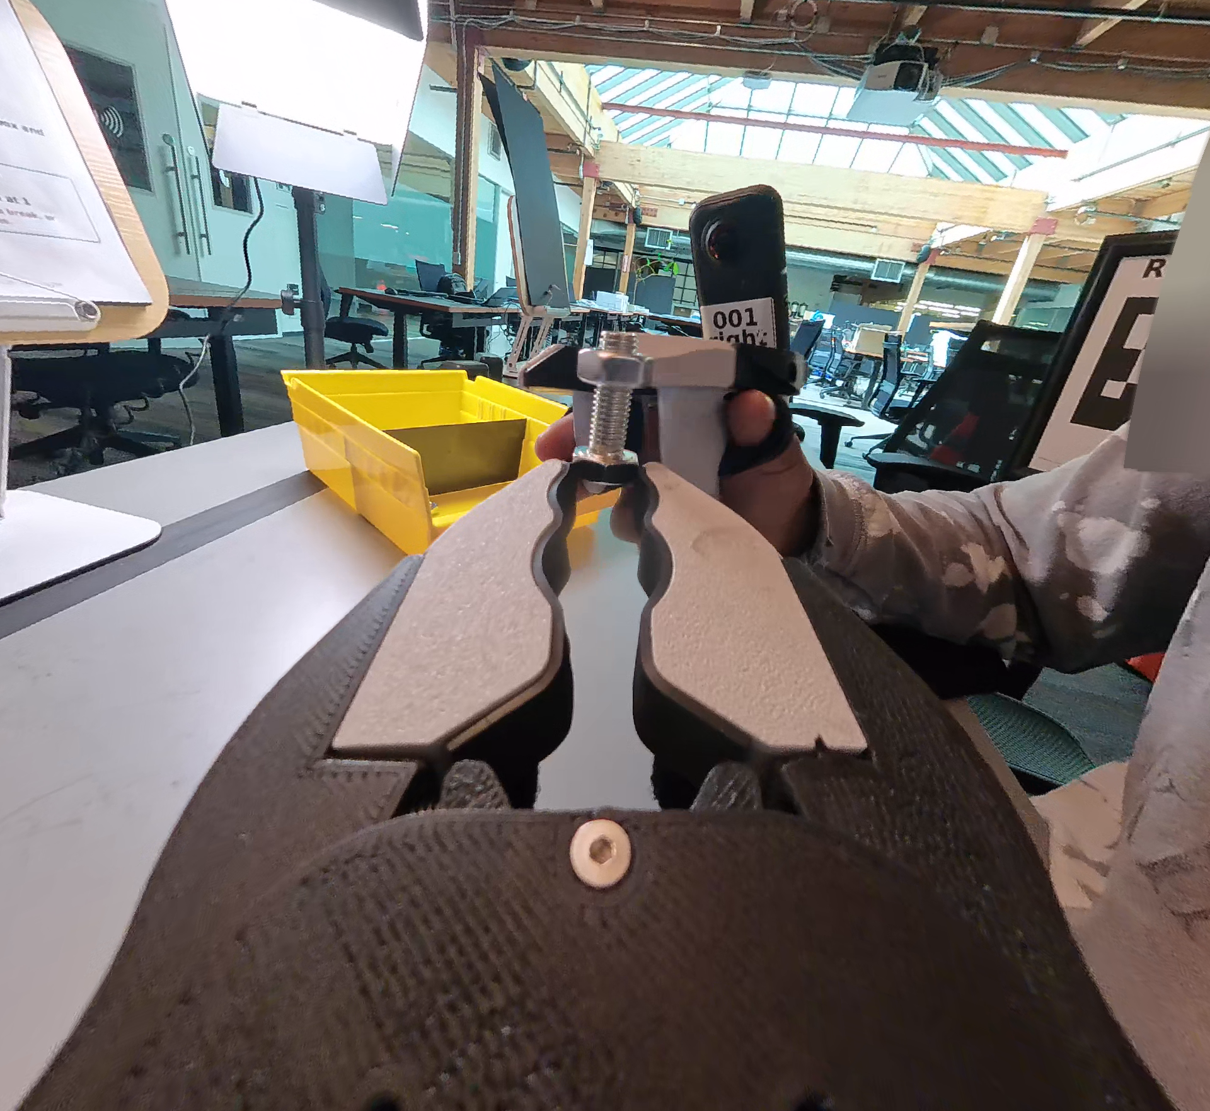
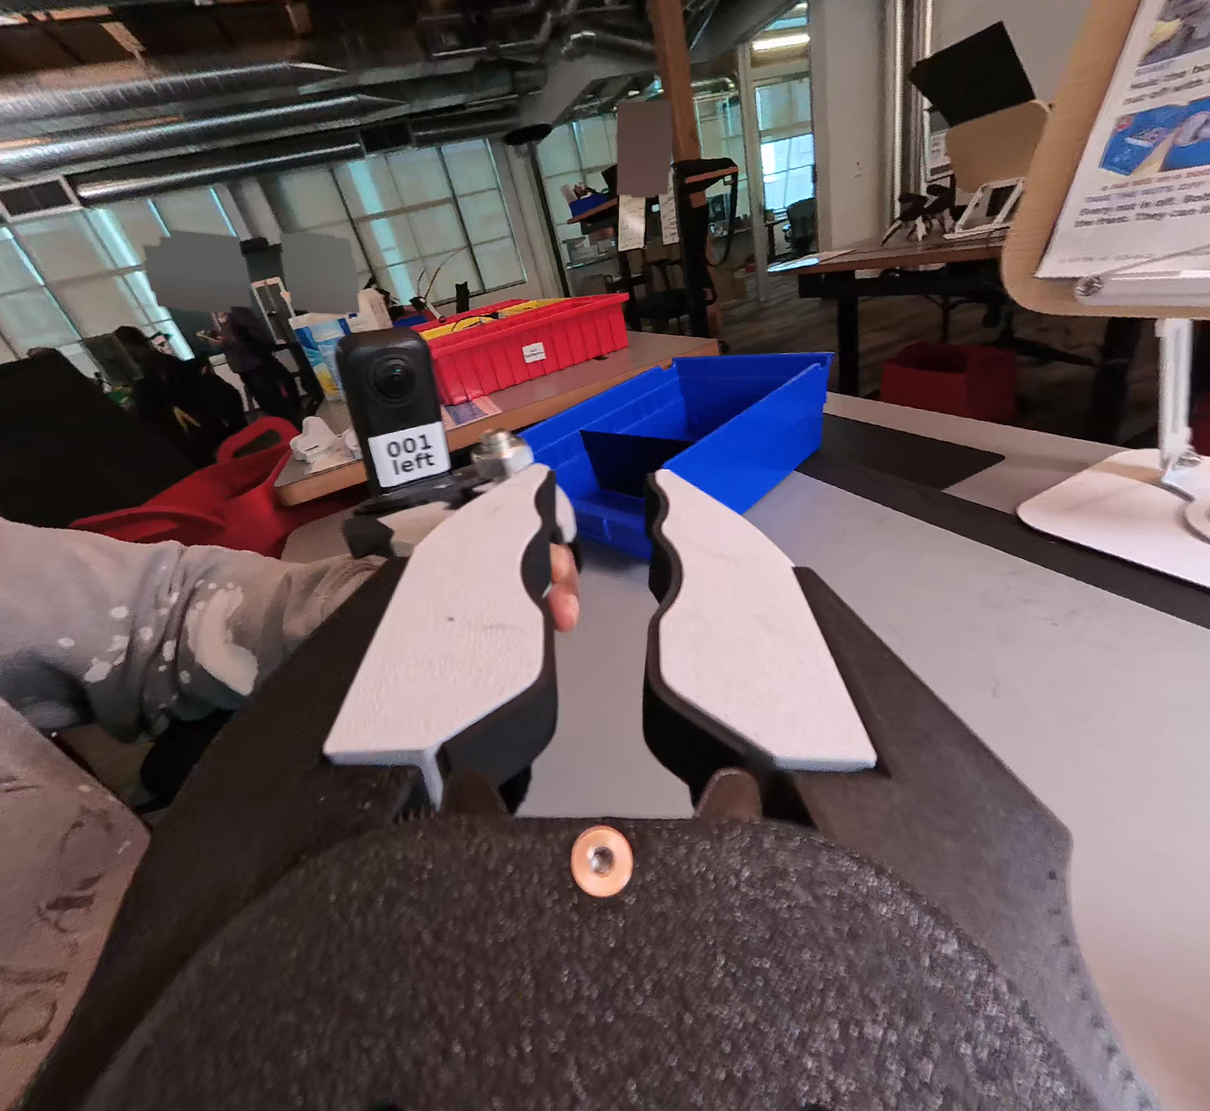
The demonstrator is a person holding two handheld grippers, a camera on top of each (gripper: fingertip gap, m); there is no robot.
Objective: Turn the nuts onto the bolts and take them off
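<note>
- Left tool (image 1: 605,477): grey-faced fingers with black edges, tips nearly closed, clamping the head of an upright zinc-plated threaded bolt (image 1: 609,425).
- Silver hex nut (image 1: 612,367) sits high on the bolt shank, near the top, a little thread showing above it.
- Right tool (image 1: 638,369) as seen from the left wrist view: reaches in from the right, side-on, one grey finger and one black-edged finger flanking the nut. Contact looks likely but I cannot tell how firmly it grips.
- Right wrist view: right tool (image 2: 602,490) fingers stand clearly apart, a wide gap of table and bin visible between them, nothing between the tips. Nut and bolt end (image 2: 501,454) show just past the left fingertip, beside the left tool's black camera.
- Only the left view shows the yellow plastic bin (image 1: 406,444) on the grey table (image 1: 164,654), behind the bolt.
- Only the right view shows the blue plastic bin (image 2: 694,418) on the table, straight ahead of the open fingers.
- Person's hand (image 1: 766,477) in a mottled grey sleeve holds the right tool.
</note>
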